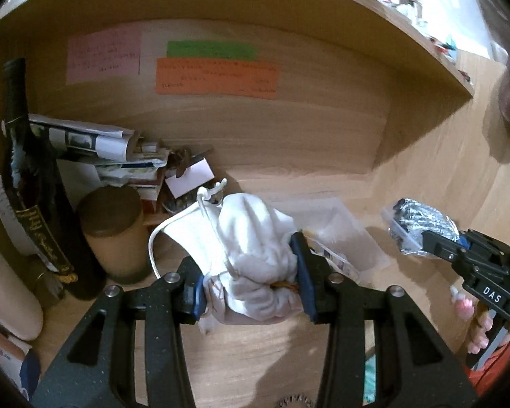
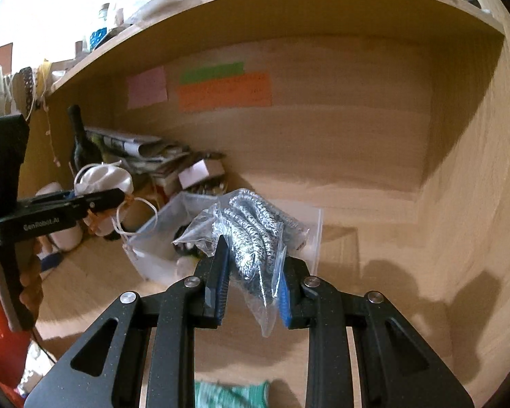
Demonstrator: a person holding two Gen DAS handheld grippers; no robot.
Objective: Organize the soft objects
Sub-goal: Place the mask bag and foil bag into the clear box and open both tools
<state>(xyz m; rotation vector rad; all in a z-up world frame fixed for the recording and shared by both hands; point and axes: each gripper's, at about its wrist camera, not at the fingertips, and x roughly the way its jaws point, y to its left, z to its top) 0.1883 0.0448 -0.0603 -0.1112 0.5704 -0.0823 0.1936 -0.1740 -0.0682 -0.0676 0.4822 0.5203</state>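
My left gripper (image 1: 251, 272) is shut on a white cloth drawstring pouch (image 1: 255, 238) and holds it above the wooden shelf floor. It also shows in the right wrist view (image 2: 102, 178), with the left gripper (image 2: 112, 199) at the far left. My right gripper (image 2: 253, 272) is shut on a clear plastic bag of black-and-white cord (image 2: 251, 234), held over a clear plastic bin (image 2: 309, 234). In the left wrist view the right gripper (image 1: 428, 243) holds that bag (image 1: 418, 224) at the right.
A dark bottle (image 1: 34, 183), a brown-lidded jar (image 1: 114, 234), and a pile of papers and boxes (image 1: 119, 153) crowd the shelf's left. Coloured notes (image 1: 214, 74) stick to the back wall. The clear bin (image 1: 350, 234) sits mid-shelf. A green fabric (image 2: 231, 394) lies at the bottom edge.
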